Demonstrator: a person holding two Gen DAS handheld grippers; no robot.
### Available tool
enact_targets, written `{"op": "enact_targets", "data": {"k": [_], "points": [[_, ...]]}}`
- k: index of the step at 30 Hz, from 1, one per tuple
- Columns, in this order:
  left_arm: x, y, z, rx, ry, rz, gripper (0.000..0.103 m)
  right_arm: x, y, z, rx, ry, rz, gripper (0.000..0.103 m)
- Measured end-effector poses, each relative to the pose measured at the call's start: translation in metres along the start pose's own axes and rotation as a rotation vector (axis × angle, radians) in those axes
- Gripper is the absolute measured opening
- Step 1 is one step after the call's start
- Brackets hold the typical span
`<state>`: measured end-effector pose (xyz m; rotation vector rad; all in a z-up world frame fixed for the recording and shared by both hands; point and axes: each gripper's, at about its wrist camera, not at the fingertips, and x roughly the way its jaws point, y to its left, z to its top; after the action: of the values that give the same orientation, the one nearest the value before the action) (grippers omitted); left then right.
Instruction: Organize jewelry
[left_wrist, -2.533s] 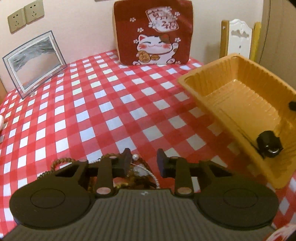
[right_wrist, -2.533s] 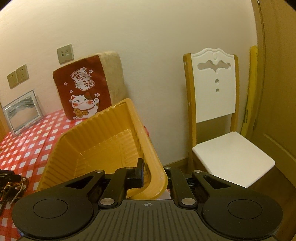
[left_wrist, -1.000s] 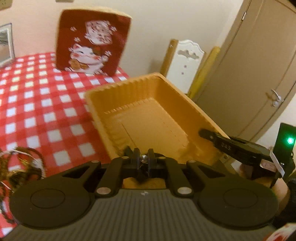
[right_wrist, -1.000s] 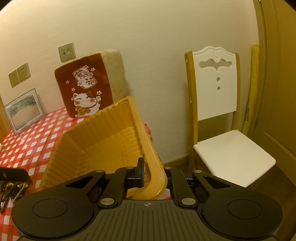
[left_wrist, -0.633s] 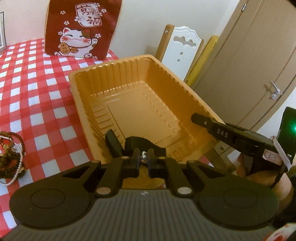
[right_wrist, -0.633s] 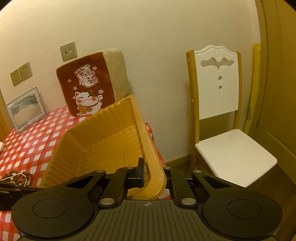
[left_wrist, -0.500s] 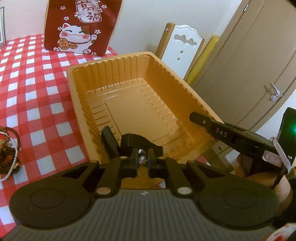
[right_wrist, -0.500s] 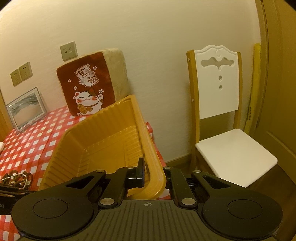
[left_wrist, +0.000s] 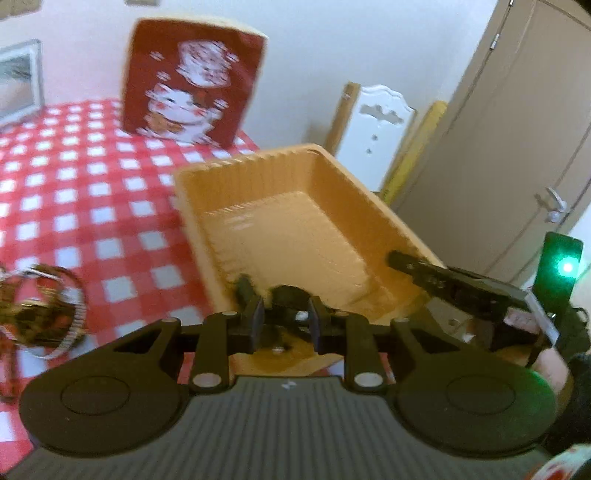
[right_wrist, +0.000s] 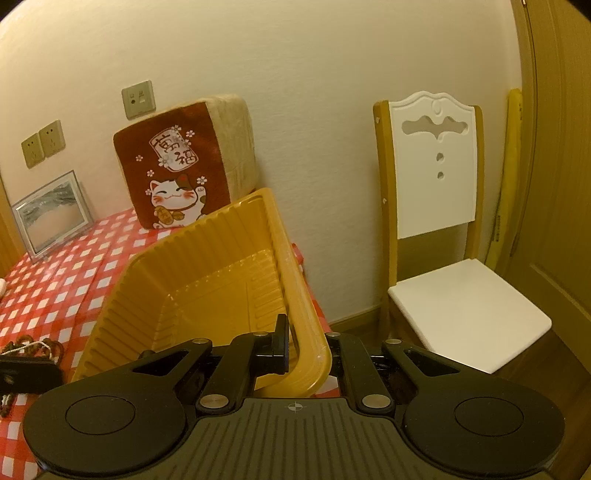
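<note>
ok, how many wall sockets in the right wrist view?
3 wall sockets: one above the cat cushion, two side by side further left, above the picture frame. More may be off-frame.

A red cushion (right_wrist: 181, 173) printed with a waving white cat leans against the cream wall at the back of the desk (right_wrist: 66, 280), left of centre in the right wrist view. The desk wears a red and white checked cloth. At the left edge a silver picture frame (right_wrist: 51, 214) stands tilted, with beige wall sockets (right_wrist: 138, 99) above it. On the right a chair (right_wrist: 439, 206) with a white back and seat and wooden posts stands on a dark floor, beside a brown door (left_wrist: 517, 155) whose handle shows in the left wrist view
</note>
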<state>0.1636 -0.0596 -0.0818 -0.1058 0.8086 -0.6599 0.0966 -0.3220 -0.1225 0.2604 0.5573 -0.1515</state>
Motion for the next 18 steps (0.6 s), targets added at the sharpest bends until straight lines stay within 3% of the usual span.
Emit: {"op": "enact_targets", "data": {"k": [9, 14, 18], "points": [[-0.018, 0.053, -0.013, -0.021, 0.015, 0.242, 0.022, 0.001, -0.002, 0.002, 0.002, 0.002, 0.001, 0.007], [-0.021, 0.073, -0.021, -0.061, 0.036, 0.294, 0.022, 0.001, -0.002, 0.002, -0.002, 0.003, -0.001, 0.007], [-0.018, 0.076, -0.028, -0.001, 0.056, 0.341, 0.022, 0.001, -0.002, 0.002, -0.002, 0.003, -0.002, 0.007]]}}
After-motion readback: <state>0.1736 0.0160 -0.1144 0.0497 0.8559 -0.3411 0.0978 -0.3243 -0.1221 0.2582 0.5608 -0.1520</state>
